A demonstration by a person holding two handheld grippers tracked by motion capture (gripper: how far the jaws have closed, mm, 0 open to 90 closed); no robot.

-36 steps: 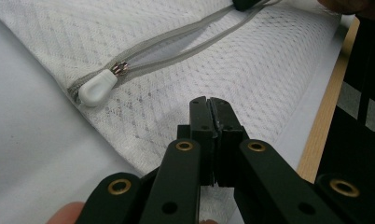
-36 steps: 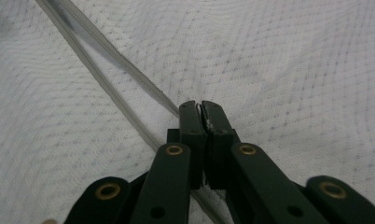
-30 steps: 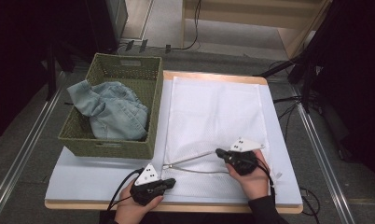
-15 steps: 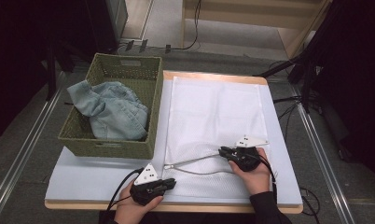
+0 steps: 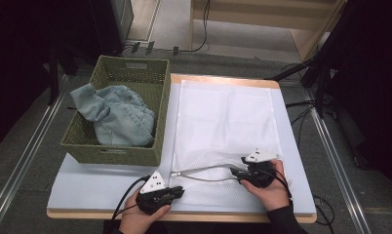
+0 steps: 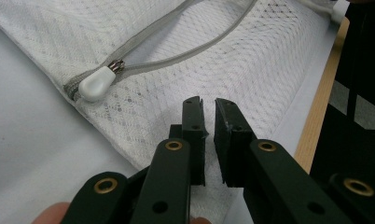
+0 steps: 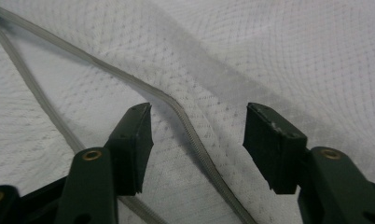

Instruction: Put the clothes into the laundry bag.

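Note:
A white mesh laundry bag [image 5: 223,117] lies flat on the table, its grey zipper [image 5: 204,171] parted near the front edge. The white zipper pull [image 6: 96,83] sits at the zipper's left end. My left gripper [image 5: 180,191] rests at the bag's front left corner. Its jaws [image 6: 209,105] stand almost together over the mesh, with a thin slit between them; I cannot tell whether fabric is pinched. My right gripper [image 5: 235,171] is at the zipper's right part. Its jaws [image 7: 199,121] have just been opening, and the zipper tape [image 7: 195,140] runs between them untouched.
A green woven basket [image 5: 111,153] stands at the left of the table with blue denim clothing [image 5: 116,114] inside. The pale table top [image 5: 96,180] ends in a wooden edge close to my hands. Cables lie on the floor at the right.
My right gripper has sunk a little toward the front edge and let go of the upper zipper tape, which now lies lower. The left hand has not moved.

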